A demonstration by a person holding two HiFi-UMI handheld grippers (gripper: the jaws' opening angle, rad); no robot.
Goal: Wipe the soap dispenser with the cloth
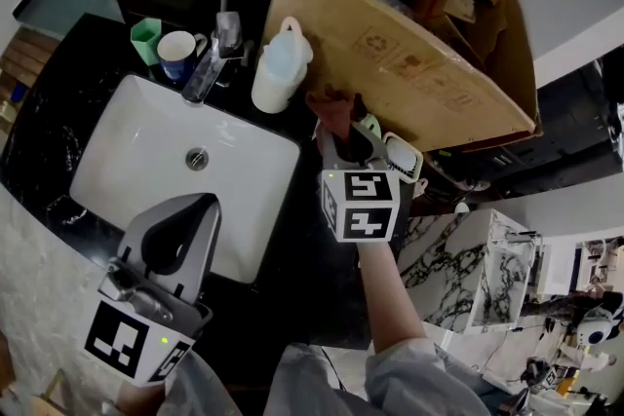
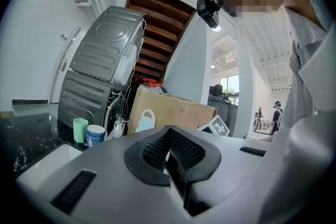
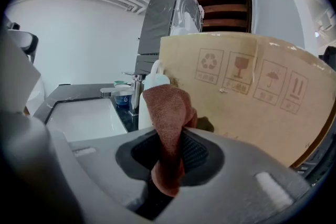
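A white soap dispenser [image 1: 278, 65] stands on the black counter right of the tap; it also shows in the right gripper view, soap dispenser [image 3: 152, 93], half hidden behind the cloth. My right gripper [image 1: 341, 133] is shut on a reddish-brown cloth [image 3: 169, 128], whose free end [image 1: 333, 108] sticks out towards the dispenser, a short way from it. My left gripper [image 1: 185, 231] hangs over the near right part of the sink with its jaws shut and nothing between them. In the left gripper view the dispenser [image 2: 145, 120] is far ahead.
A white sink [image 1: 127, 161] with a chrome tap [image 1: 210, 63] fills the counter's left. A blue-and-white mug [image 1: 177, 52] and a green cup [image 1: 146, 38] stand behind it. A large tilted cardboard box [image 1: 409, 44] crowds the dispenser's right side. A washing machine [image 2: 100, 81] stands beyond.
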